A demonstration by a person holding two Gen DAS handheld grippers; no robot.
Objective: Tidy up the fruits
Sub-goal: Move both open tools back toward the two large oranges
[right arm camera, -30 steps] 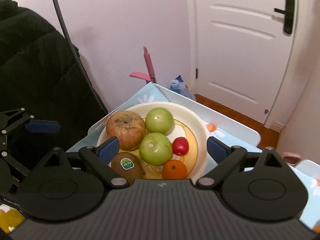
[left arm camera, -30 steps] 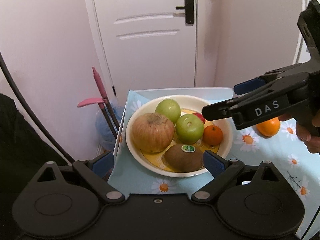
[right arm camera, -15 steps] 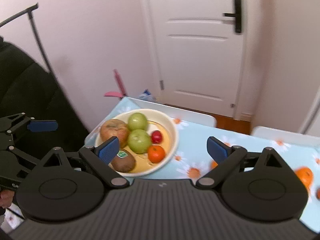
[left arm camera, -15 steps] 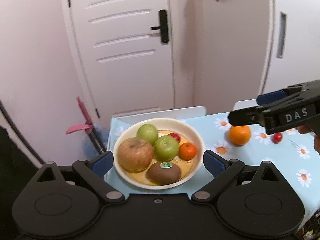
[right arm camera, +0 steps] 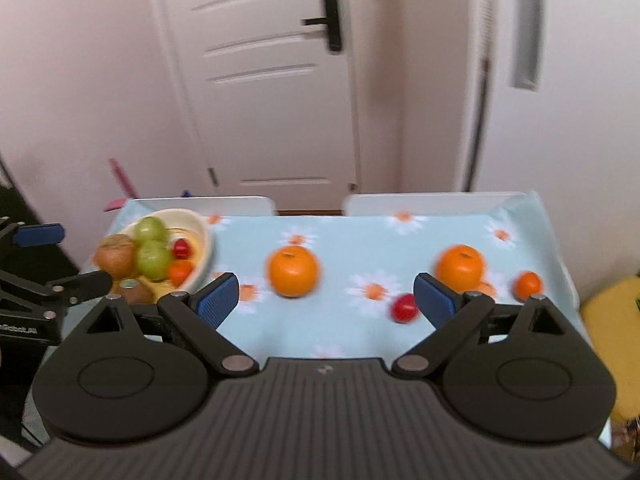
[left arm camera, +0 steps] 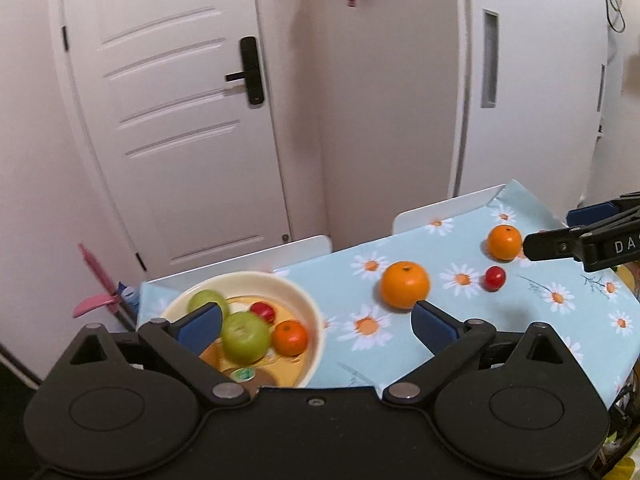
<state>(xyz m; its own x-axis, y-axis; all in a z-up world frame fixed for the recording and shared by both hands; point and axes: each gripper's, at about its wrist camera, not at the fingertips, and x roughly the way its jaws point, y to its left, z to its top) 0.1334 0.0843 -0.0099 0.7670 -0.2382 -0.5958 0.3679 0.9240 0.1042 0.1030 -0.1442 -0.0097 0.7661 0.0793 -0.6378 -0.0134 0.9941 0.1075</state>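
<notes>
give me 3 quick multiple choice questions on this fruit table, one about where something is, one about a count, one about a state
1. Where does the small red fruit outside the bowl lie?
A. on the tablecloth between the two big oranges
B. on the floor by the door
C. on top of the kiwi

2. How many green apples are in the bowl?
A. none
B. two
C. five

3. How does the right gripper stand?
A. shut on an orange
B. shut on the bowl's rim
C. open, holding nothing

Answers:
1. A: in the right wrist view it sits on the daisy cloth between the nearer orange and the farther orange.
2. B: two green apples lie side by side in it.
3. C: its blue pads stand wide apart with only cloth between.
</notes>
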